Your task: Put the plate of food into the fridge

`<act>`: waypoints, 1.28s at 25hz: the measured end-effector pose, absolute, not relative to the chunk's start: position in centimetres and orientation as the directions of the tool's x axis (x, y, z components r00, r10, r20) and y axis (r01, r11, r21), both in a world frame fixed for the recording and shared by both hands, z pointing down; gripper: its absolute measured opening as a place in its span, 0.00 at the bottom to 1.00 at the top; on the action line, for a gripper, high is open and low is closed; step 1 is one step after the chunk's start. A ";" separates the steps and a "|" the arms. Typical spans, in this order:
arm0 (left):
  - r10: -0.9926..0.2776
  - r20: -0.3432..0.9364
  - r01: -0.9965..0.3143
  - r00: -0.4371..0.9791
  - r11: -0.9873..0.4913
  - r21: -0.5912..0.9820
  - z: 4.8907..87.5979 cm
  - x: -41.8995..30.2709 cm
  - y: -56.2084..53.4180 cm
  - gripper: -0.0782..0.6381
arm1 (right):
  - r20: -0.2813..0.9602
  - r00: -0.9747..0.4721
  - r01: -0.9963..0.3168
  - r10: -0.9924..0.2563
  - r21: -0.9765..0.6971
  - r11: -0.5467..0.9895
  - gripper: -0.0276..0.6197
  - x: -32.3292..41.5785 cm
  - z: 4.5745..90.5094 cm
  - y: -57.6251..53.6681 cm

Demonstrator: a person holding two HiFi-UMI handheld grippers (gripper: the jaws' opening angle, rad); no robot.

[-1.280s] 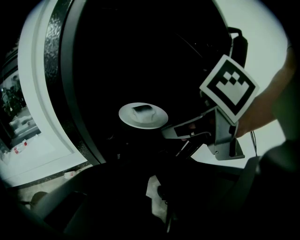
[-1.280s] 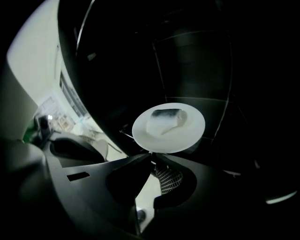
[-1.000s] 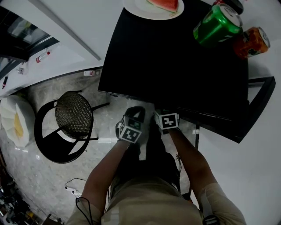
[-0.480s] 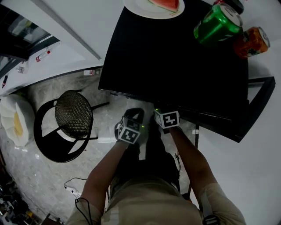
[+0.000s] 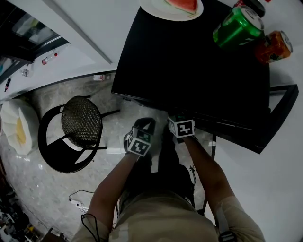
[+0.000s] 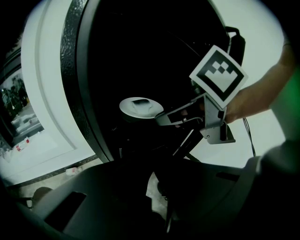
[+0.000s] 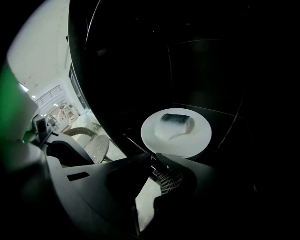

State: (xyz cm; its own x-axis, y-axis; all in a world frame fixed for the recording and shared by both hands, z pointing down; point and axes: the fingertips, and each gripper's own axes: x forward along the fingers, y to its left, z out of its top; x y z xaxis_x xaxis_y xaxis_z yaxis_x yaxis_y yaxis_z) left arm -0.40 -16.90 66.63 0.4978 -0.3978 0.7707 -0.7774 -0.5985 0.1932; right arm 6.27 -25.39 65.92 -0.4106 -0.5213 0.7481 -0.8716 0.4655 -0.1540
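Two grippers are hanging close to the person's body, just short of the near edge of the black table (image 5: 189,71). The left gripper (image 6: 157,166) is holding its jaws pressed together with nothing between them. The right gripper (image 7: 153,161), just beside it, is likewise clenched and empty. To their left, a round woven chair (image 5: 81,122) is standing on the stone floor (image 5: 42,189). Farther off, the white plate (image 5: 154,10) is sitting at the table's far end with a red slice of watermelon (image 5: 182,4) on it, well apart from both grippers. A green can (image 5: 238,28) and an orange can (image 5: 273,46) are sitting near the table's far right corner, the green one nearer the plate.
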 end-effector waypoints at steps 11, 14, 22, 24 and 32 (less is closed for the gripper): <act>-0.441 0.749 -0.800 0.494 -0.567 0.194 65.4 -1.1 -18.5 0.13 | 0.749 -0.423 -0.859 -0.510 -0.152 0.489 0.11 5.4 64.1 -23.5; -0.453 0.742 -0.809 0.494 -0.553 0.200 64.7 -1.6 -18.8 0.13 | 0.772 -0.401 -0.872 -0.493 -0.158 0.463 0.11 5.8 63.8 -22.3; -0.510 0.706 -0.816 0.492 -0.554 0.168 62.2 -4.0 -19.2 0.13 | 0.789 -0.377 -0.891 -0.485 -0.167 0.422 0.11 5.0 61.7 -20.0; -0.519 0.703 -0.820 0.487 -0.548 0.164 61.7 -4.8 -19.0 0.13 | 0.788 -0.372 -0.892 -0.491 -0.157 0.423 0.11 4.4 61.3 -19.6; -0.552 0.678 -0.838 0.486 -0.515 0.181 60.0 -7.8 -17.8 0.13 | 0.766 -0.384 -0.892 -0.516 -0.163 0.421 0.11 1.9 59.3 -18.8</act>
